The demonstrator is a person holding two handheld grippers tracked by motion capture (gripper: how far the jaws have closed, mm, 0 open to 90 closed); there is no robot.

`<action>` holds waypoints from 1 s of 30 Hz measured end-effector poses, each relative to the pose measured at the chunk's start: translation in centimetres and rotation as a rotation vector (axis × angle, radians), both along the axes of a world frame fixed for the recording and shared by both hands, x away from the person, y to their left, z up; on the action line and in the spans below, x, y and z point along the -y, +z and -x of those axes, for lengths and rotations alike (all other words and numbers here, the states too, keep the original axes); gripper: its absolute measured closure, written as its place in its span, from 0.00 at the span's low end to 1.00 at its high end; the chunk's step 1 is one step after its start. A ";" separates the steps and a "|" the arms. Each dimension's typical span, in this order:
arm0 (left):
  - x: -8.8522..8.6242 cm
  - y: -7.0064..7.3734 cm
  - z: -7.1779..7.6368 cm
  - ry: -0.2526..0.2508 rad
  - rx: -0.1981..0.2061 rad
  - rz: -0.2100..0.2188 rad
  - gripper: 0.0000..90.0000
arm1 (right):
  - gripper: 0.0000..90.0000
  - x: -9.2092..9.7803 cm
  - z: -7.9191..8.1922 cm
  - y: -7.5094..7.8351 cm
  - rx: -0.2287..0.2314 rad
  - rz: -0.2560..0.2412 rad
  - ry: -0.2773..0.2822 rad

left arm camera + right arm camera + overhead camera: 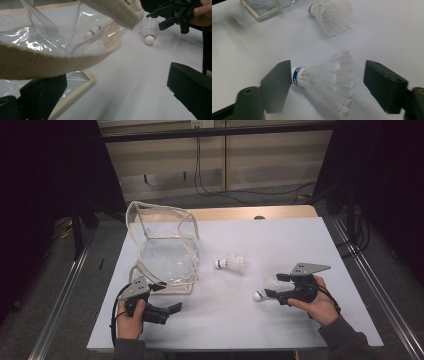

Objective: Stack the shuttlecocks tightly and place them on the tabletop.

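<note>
A shuttlecock (pixel 324 80) is seen lying on its side on the table (pixel 300 240), directly between the wide-spread jaws of the right hand-held gripper (pixel 272 286). Its long axis runs across the gap: the cork end touches one jaw, while the feather skirt stops short of the other. A closing grasp would therefore squeeze it lengthwise, it is judged. A second shuttlecock (pixel 232 263) lies farther ahead of this gripper. The left hand-held gripper (pixel 162 297), jaws also wide, is held just beside the clear bag (pixel 165 245), whose strap (pixel 50 63) hangs above it.
</note>
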State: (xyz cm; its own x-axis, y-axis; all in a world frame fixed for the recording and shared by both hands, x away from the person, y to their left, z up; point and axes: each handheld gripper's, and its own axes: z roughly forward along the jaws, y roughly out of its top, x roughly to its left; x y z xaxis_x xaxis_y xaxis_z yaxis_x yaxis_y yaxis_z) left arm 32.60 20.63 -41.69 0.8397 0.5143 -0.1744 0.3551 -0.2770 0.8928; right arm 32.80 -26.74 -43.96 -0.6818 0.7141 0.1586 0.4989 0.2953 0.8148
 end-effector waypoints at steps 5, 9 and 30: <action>0.0 0.0 0.0 0.000 0.000 0.000 0.03 | 0.37 0.1 0.0 0.0 -0.008 0.006 0.011; 0.0 0.0 0.0 0.001 -0.001 0.002 0.03 | 0.43 0.1 0.1 0.1 -0.003 0.008 0.027; 0.0 0.0 0.0 0.002 0.003 0.003 0.03 | 0.58 0.0 0.1 0.0 -0.017 0.018 0.061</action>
